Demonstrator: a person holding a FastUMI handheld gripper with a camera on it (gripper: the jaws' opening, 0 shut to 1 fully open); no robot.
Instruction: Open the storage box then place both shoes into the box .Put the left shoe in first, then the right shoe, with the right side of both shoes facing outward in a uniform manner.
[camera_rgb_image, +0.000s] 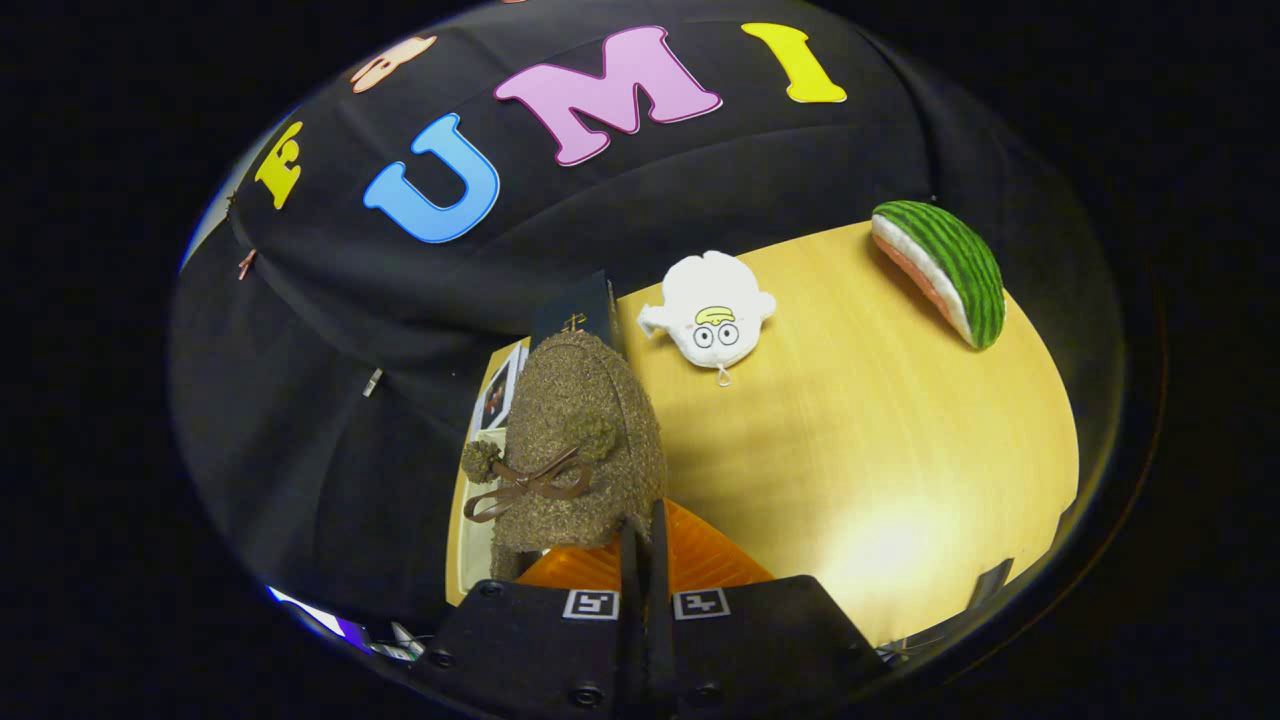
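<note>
Gripper (640, 545) clamped on shoe (580, 450) rim, toe pointing straight ahead beyond fingers, dark box (575, 312) just past toe.

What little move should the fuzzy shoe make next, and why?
Probably ease the brown fuzzy shoe forward toward the dark box. The gripper has its jaws nearly together, seemingly pinching the shoe, and the box stands just beyond it.
</note>
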